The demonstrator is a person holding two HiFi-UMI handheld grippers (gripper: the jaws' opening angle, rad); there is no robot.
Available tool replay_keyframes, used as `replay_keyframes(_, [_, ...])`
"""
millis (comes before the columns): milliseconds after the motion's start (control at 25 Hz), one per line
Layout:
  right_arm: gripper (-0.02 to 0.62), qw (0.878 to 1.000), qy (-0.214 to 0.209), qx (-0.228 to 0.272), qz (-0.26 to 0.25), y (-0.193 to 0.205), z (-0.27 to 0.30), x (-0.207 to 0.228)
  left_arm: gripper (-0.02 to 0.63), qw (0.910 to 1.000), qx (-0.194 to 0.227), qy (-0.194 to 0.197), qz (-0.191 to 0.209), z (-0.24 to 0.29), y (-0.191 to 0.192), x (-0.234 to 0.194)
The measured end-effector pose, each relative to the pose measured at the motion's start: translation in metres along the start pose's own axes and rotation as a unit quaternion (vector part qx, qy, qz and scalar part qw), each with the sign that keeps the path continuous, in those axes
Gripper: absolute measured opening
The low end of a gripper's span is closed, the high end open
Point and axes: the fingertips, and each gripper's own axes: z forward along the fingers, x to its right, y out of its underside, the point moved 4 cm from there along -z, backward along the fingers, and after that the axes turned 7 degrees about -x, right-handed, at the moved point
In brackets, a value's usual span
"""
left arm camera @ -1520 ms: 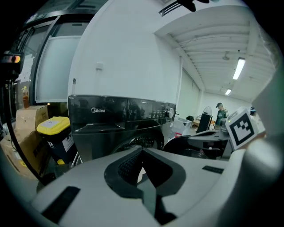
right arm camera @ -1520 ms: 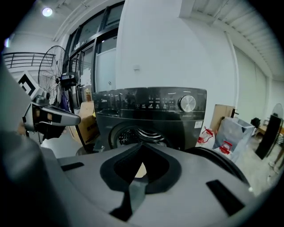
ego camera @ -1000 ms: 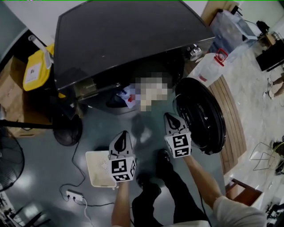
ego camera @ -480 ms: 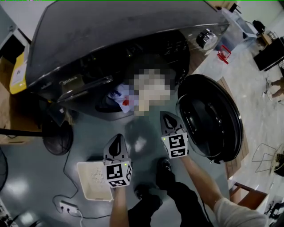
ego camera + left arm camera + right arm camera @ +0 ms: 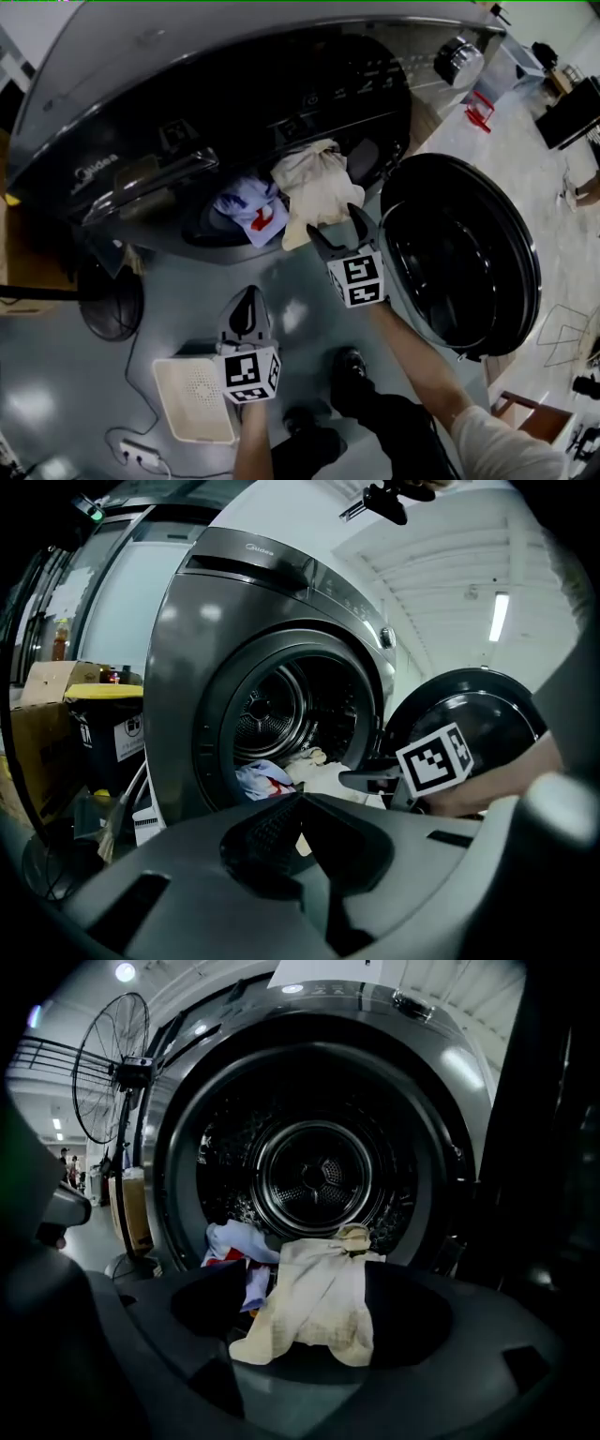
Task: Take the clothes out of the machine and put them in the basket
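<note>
Front-load washing machine (image 5: 234,84), round door (image 5: 469,262) swung fully open. White basket (image 5: 187,412) on the floor, left of the person. 2 garments at the drum mouth: cream cloth (image 5: 314,187) draped over the lip, light-blue piece (image 5: 246,202) touching it. Right gripper (image 5: 336,230): jaws just been opening, wide apart, cream cloth between, unpinched. Left gripper (image 5: 250,300): jaws together, empty, near basket.

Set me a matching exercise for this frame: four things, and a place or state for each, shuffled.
Things: 1 cream cloth; 2 blue cloth; 3 door; 4 basket.
Places: A on the floor; B swung open; C in the mouth of the machine, at the right; D in that mouth, at the left.
Pairs: 1-C; 2-D; 3-B; 4-A.
</note>
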Motion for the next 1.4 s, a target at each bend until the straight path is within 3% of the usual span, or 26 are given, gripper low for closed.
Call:
replay_keyframes(320, [0.471,0.999,0.039,-0.018,0.023,0.008,0.080,0.031,0.018,1.0000,0.009,-0.002,-0.001,0.020,0.014,-0.013])
replay_keyframes(520, [0.482,0.996,0.065,-0.061,0.019,0.021,0.115,0.037,0.018,0.9999,0.013,-0.004,-0.001,0.030,0.021,-0.020])
replay_keyframes(760, [0.475,0.996,0.073,-0.048,0.004,0.027,0.120,0.039,0.018,0.9998,0.019,-0.006,-0.002,0.040,0.025,-0.025])
replay_keyframes(960, [0.374,0.997,0.069,-0.045,-0.016,0.033,0.115,0.035,0.018,0.9997,0.023,-0.004,0.001,0.047,0.027,-0.024])
replay_keyframes(1080, [0.281,0.997,0.057,-0.044,-0.009,0.034,0.114,0.027,0.018,0.9998,0.022,-0.004,0.000,0.049,0.029,-0.023])
replay_keyframes(1400, [0.116,0.998,0.029,-0.051,0.001,0.038,0.110,0.011,0.018,0.9997,0.022,0.001,0.006,0.046,0.031,-0.022])
